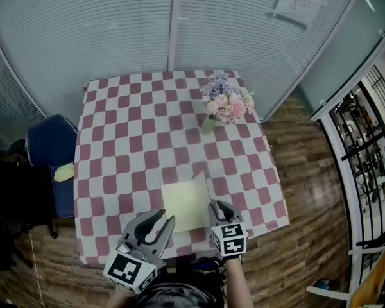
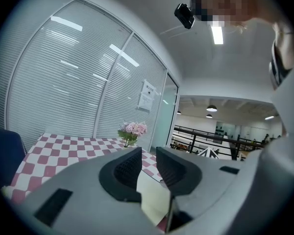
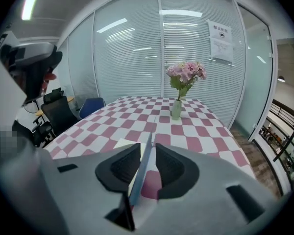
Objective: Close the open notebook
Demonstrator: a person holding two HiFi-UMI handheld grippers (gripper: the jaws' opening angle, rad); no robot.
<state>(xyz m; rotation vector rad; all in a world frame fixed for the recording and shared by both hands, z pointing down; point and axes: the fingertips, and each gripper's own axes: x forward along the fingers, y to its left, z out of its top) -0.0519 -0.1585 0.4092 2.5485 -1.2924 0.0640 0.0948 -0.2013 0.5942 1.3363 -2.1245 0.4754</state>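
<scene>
A pale yellow notebook [image 1: 183, 205] lies open near the front edge of the checked table [image 1: 128, 127]. Its right-hand cover [image 1: 203, 186] stands raised, almost upright. My right gripper [image 1: 219, 206] is at that cover's near end. In the right gripper view the cover [image 3: 148, 146] runs edge-on between the pads of my right gripper [image 3: 147, 154], with a gap still showing on the right side, so the jaws are open around it. My left gripper [image 1: 164, 219] hovers just left of the notebook, open and empty. Through the gap of my left gripper [image 2: 148, 156] I see the pale page [image 2: 154, 202].
A vase of pink flowers [image 1: 226, 102] stands at the table's far right. A blue chair [image 1: 50, 145] with a yellow cloth is at the left side. Glass walls with blinds close the back. A railing and wooden floor lie to the right.
</scene>
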